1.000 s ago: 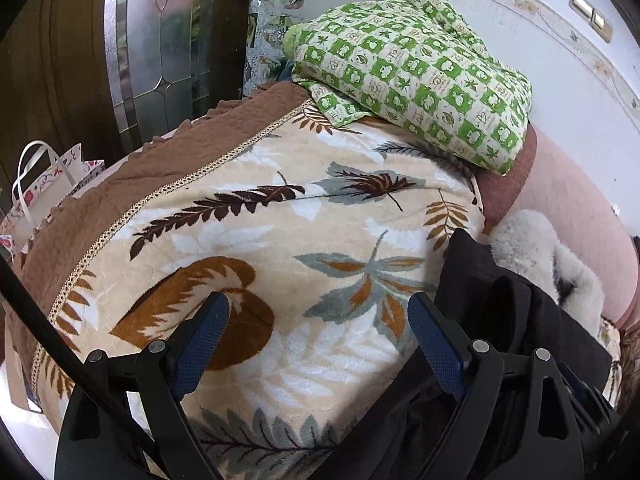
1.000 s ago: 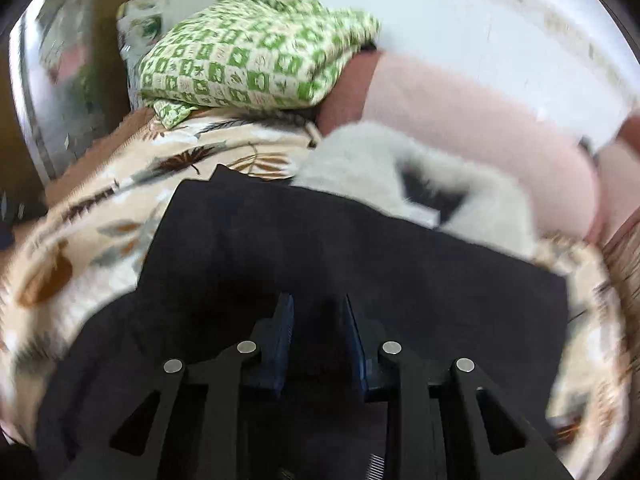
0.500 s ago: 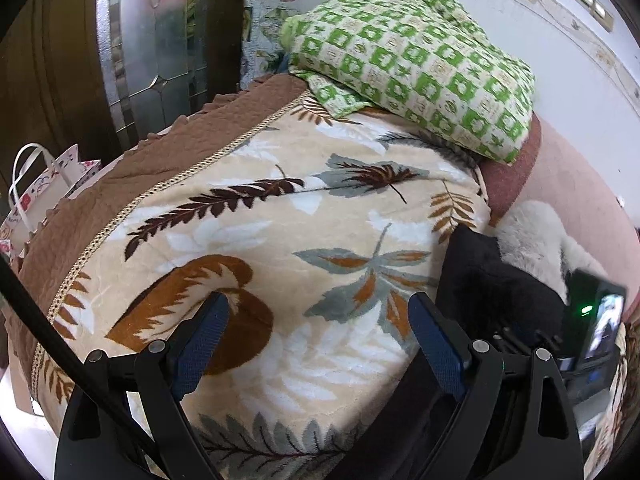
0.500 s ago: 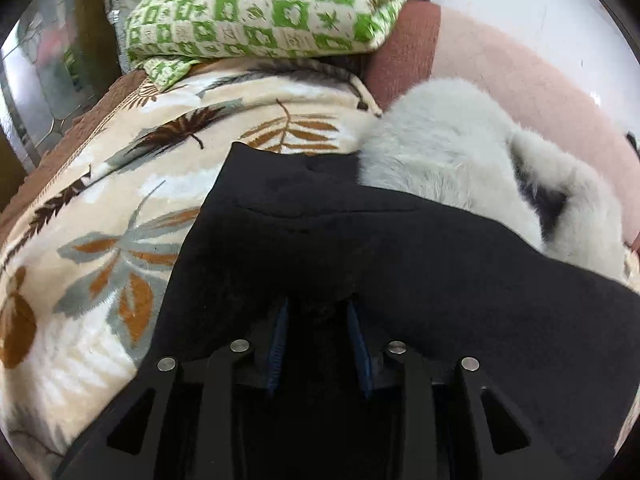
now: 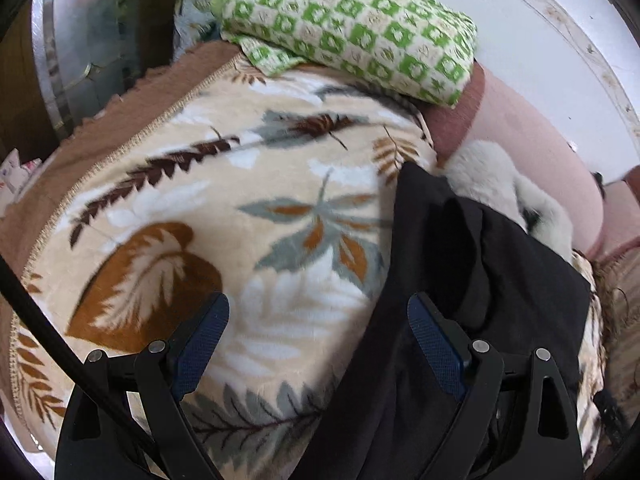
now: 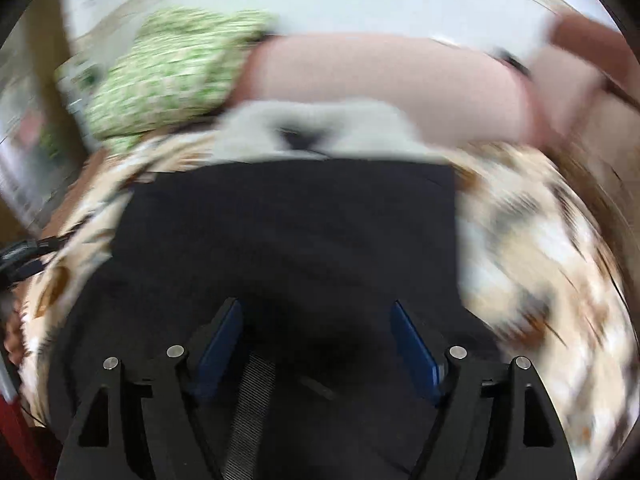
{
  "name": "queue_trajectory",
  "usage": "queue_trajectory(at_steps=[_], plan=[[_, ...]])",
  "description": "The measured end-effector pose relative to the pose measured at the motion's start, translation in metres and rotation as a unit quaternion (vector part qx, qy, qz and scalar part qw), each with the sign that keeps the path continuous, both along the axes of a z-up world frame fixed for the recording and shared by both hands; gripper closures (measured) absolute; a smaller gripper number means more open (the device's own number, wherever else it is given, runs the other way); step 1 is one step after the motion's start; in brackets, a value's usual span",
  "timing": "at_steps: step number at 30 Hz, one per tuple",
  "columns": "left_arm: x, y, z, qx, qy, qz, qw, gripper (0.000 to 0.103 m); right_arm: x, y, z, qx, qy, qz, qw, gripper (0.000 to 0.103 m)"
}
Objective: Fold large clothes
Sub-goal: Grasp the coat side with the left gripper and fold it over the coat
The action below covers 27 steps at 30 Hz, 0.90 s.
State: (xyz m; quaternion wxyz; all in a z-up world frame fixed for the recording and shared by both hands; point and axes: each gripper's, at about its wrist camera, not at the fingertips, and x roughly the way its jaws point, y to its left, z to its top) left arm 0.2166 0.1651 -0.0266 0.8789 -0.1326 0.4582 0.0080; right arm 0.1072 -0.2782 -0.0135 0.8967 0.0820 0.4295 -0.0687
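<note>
A black garment point(image 5: 472, 264) with a white fur collar point(image 5: 500, 184) lies on the right side of a leaf-patterned blanket point(image 5: 248, 216). My left gripper point(image 5: 318, 328) is open and empty above the blanket at the garment's left edge. In the blurred right wrist view the garment point(image 6: 296, 232) lies folded flat with the fur collar point(image 6: 320, 128) at its far end. My right gripper point(image 6: 316, 332) is open just above the garment's near part and holds nothing.
A green checked folded blanket point(image 5: 356, 24) lies at the head of the bed, also in the right wrist view point(image 6: 168, 80). A pink bolster point(image 5: 536, 136) runs along the white wall. A glass-panelled door point(image 5: 92, 40) stands at left.
My right gripper has opened, let go of the black garment and pulled back fast. The left gripper has shifted slightly toward the garment and stayed open.
</note>
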Motion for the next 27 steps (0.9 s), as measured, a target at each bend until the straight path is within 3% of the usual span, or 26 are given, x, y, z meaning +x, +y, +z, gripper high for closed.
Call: queue_trajectory(at_steps=[3,5,10,11,14,15,16,17,19,21,24,27], plan=[[-0.006,0.0,-0.012,0.014,0.008,-0.021,0.9997,0.012,-0.052,-0.071,-0.016,0.032,0.02,-0.082,0.996,0.021],[-0.009,-0.001,-0.022,0.003,0.025,-0.045,0.9987,0.012,-0.076,-0.101,-0.029,0.06,0.023,-0.113,0.992,0.021],[-0.027,0.002,-0.06,-0.116,0.091,-0.08,0.9859,0.024,-0.103,-0.147,-0.069,0.156,0.023,-0.16,0.974,0.02],[-0.031,0.003,-0.067,-0.136,0.1,-0.082,0.9822,0.031,-0.104,-0.153,-0.079,0.184,0.025,-0.163,0.969,0.02],[-0.047,0.002,-0.074,-0.184,0.1,-0.094,0.9732,0.039,-0.113,-0.159,-0.095,0.25,0.011,-0.156,0.955,0.019],[-0.052,0.001,-0.077,-0.21,0.108,-0.104,0.9662,0.046,-0.115,-0.161,-0.094,0.265,-0.001,-0.149,0.953,0.017],[-0.058,-0.001,-0.082,-0.247,0.118,-0.113,0.9551,0.046,-0.115,-0.161,-0.095,0.277,-0.003,-0.141,0.951,0.016],[-0.063,-0.001,-0.084,-0.256,0.12,-0.112,0.9528,0.046,-0.115,-0.161,-0.096,0.294,-0.004,-0.127,0.947,0.016],[-0.076,-0.006,-0.084,-0.254,0.117,-0.108,0.954,0.046,-0.116,-0.154,-0.099,0.333,-0.003,-0.096,0.938,0.016],[-0.088,-0.01,-0.084,-0.263,0.121,-0.112,0.9505,0.046,-0.118,-0.146,-0.105,0.386,-0.002,-0.064,0.92,0.015],[-0.107,-0.02,-0.084,-0.269,0.129,-0.13,0.9455,0.046,-0.123,-0.127,-0.106,0.411,0.0,-0.03,0.911,0.014],[-0.123,-0.028,-0.087,-0.251,0.121,-0.139,0.9503,0.046,-0.133,-0.109,-0.107,0.425,0.002,-0.007,0.905,0.014]])
